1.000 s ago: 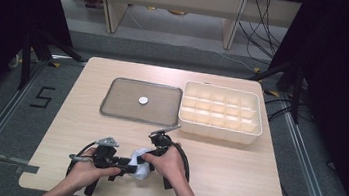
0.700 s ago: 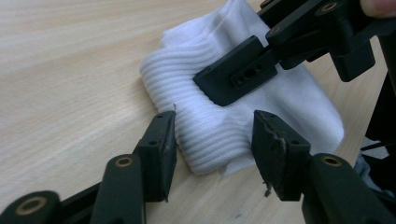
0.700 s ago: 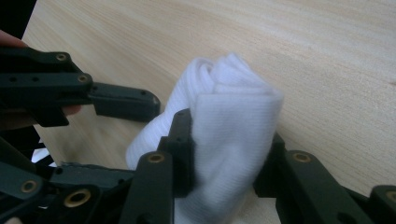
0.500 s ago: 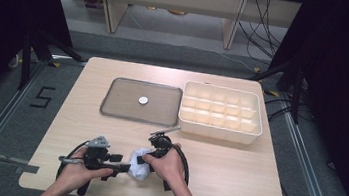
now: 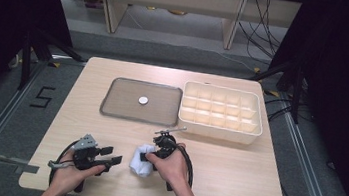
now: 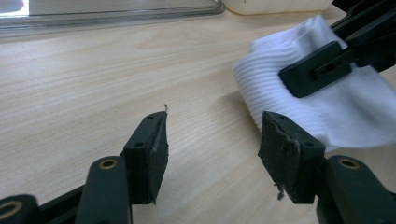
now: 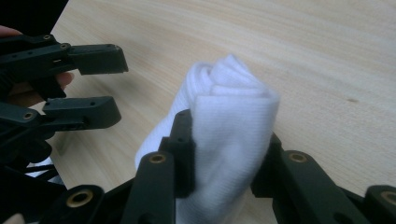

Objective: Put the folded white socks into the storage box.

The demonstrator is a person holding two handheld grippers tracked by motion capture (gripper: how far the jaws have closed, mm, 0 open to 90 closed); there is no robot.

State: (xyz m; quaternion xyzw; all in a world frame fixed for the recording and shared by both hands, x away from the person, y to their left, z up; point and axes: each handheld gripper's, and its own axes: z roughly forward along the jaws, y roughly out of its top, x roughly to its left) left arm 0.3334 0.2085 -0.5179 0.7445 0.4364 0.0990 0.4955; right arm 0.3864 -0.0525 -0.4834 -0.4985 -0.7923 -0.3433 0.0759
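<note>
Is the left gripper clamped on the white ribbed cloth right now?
No, the left gripper stands open over bare wooden table, while the right gripper clamps the white ribbed cloth.

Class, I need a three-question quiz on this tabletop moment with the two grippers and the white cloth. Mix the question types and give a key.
1. True or false: the right gripper is shut on the rolled white cloth.
2. Multiple choice: the left gripper is A) clamped on the cloth, B) open with nothing in it beside the cloth, C) inside the divided box.
3. Fill in: a small white round item lies on the flat grey ____, left of the cream divided box.

Key: 1 true; 2 B; 3 tray.
</note>
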